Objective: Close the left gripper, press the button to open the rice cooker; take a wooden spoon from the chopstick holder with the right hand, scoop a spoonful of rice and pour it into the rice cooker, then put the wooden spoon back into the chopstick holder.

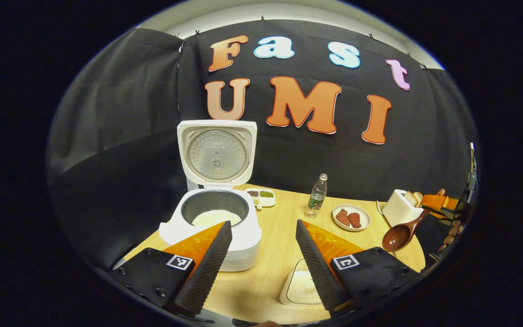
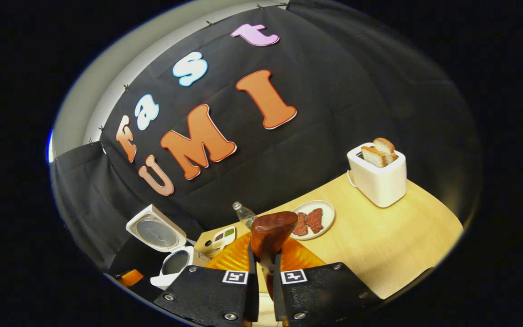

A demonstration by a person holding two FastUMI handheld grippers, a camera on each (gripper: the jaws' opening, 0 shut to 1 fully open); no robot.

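The white rice cooker (image 1: 216,227) stands open with its lid (image 1: 217,153) upright, and white rice lies in the pot (image 1: 215,217). My left gripper (image 1: 263,254) hovers open just in front of it, nothing between the fingers. At the right, the dark wooden spoon (image 1: 400,236) hangs above the table with its bowl facing me and looking empty. The right gripper (image 1: 443,206) holds it by the handle. In the right gripper view, my right gripper (image 2: 261,272) is shut on the spoon (image 2: 268,232), whose bowl points up and forward. The cooker (image 2: 166,256) lies far left.
A white container of rice (image 1: 300,286) sits under my left gripper's right finger. On the wooden table (image 1: 279,236) are a seasoning tray (image 1: 261,196), a water bottle (image 1: 317,195), a plate of meat (image 1: 351,217) and a toaster with bread (image 1: 400,206), also seen as toaster (image 2: 377,175) and plate (image 2: 311,220).
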